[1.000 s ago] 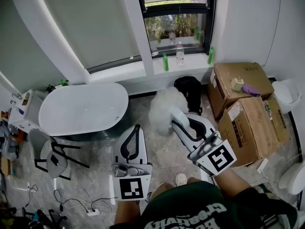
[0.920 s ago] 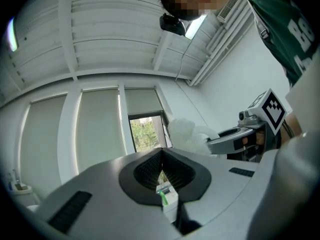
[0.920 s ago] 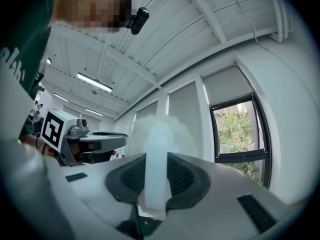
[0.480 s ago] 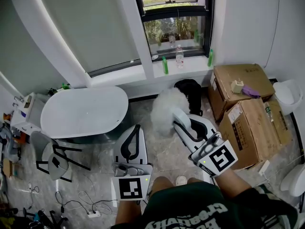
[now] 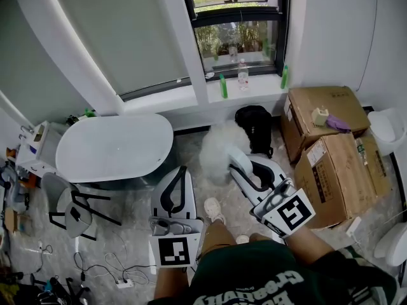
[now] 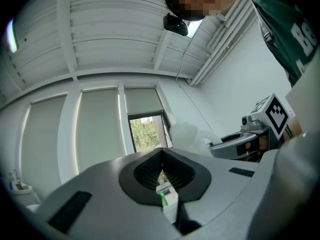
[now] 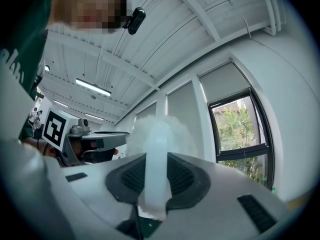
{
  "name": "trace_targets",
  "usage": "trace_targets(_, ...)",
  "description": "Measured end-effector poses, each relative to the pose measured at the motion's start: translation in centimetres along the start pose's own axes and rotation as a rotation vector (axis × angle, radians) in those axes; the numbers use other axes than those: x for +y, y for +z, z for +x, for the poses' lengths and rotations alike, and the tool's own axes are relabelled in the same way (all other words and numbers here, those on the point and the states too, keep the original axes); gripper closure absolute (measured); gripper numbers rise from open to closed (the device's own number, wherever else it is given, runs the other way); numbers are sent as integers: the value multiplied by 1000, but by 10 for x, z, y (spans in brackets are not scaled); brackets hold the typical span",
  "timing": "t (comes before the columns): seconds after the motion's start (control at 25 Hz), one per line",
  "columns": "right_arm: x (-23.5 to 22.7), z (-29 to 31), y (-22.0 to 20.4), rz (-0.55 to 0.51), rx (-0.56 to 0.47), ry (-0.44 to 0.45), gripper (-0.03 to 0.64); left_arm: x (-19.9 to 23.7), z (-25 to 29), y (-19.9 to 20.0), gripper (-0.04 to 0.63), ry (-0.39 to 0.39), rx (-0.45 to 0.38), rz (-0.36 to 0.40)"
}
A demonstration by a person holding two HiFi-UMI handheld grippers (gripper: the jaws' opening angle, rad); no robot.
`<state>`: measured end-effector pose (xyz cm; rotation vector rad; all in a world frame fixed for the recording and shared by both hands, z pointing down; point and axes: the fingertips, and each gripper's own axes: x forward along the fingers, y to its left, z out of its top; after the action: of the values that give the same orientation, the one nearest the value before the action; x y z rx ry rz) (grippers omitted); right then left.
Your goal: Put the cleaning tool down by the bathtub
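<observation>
The cleaning tool is a fluffy white duster (image 5: pixel 219 146) on a pale translucent handle (image 7: pixel 156 174). My right gripper (image 5: pixel 236 159) is shut on that handle, with the fluffy head (image 7: pixel 165 129) sticking out past the jaws over the marble floor. The white oval bathtub (image 5: pixel 114 148) lies to the left of the duster, a short gap away. In the head view my left gripper (image 5: pixel 180 173) hangs near the tub's right end. Its jaws meet with nothing between them in the left gripper view (image 6: pixel 161 156), where the right gripper (image 6: pixel 240 141) also shows off to the right.
Two cardboard boxes (image 5: pixel 331 164) stand at the right and a black bag (image 5: pixel 254 126) under the window sill (image 5: pixel 254 91), which holds bottles. A black-framed chair (image 5: pixel 76 208) and floor cables (image 5: pixel 121 275) lie left of me. My white shoe (image 5: pixel 214 210) is between the grippers.
A foot in a white shoe has stepped forward between the grippers. The view has shifted slightly. Both grippers hold about the same places, the duster still gripped.
</observation>
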<state>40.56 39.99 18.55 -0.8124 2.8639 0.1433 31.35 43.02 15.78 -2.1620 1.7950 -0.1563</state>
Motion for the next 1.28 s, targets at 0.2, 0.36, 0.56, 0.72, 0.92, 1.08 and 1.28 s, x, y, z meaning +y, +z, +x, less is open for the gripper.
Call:
trace_targets(0.2, -4, 13, -5, -13, -20, 10, 523, 6, 8, -10, 586, -2, -4, 29)
trace_targets(0.36, -14, 28, -19, -30, -8, -5, 523, 20, 25, -24, 586, 10, -25, 17)
trace_targets(0.56, -32, 56, -32, -46, -6, -16, 523, 42, 57, -37, 586, 15, -64, -9)
trace_targets(0.72, -50, 82, -39, -64, -3, -39, 523, 61, 85, -45, 586, 18, -100, -11)
trace_targets(0.92, -69, 122, -47, -54, 12, -33, 523, 89, 118, -58, 586, -1, -94, -25)
trace_targets(1.08, -86, 154, -56, -42, 41, -45, 523, 116, 148, -72, 586, -8, -79, -19)
trace_targets(1.28, -105, 188, -69, -24, 83, -58, 523, 145, 189, -95, 586, -17, -59, -30)
